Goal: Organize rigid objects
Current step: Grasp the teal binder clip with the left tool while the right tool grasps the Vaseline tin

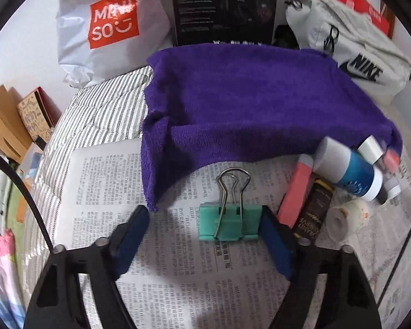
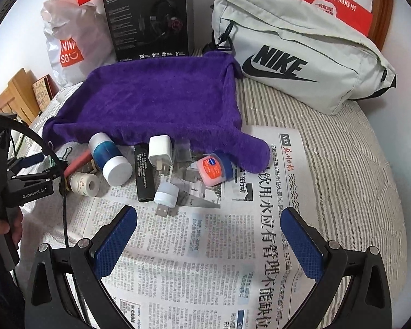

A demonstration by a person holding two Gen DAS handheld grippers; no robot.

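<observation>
While both grippers hang over the bed, the scene runs so:
Newspaper (image 2: 205, 246): spread flat on the striped bedding; the landmark for the rest.
Purple towel (image 1: 246, 104): lies over the newspaper's far edge.
Nike bag (image 2: 301, 65): beyond the newspaper, far right.
Right gripper (image 2: 208, 219): above bare newspaper, jaws wide apart, nothing between them.
Left gripper (image 1: 205, 219): low over the newspaper, jaws apart around the binder clip; right pad at its end, left pad clear.
Blue-and-white bottle (image 2: 109, 161): on its side at the newspaper's far left.
Green binder clip (image 1: 230, 222): on the newspaper, wire handles toward the towel.
Vaseline jar (image 2: 213, 171): on the newspaper, by the towel's hanging corner.
</observation>
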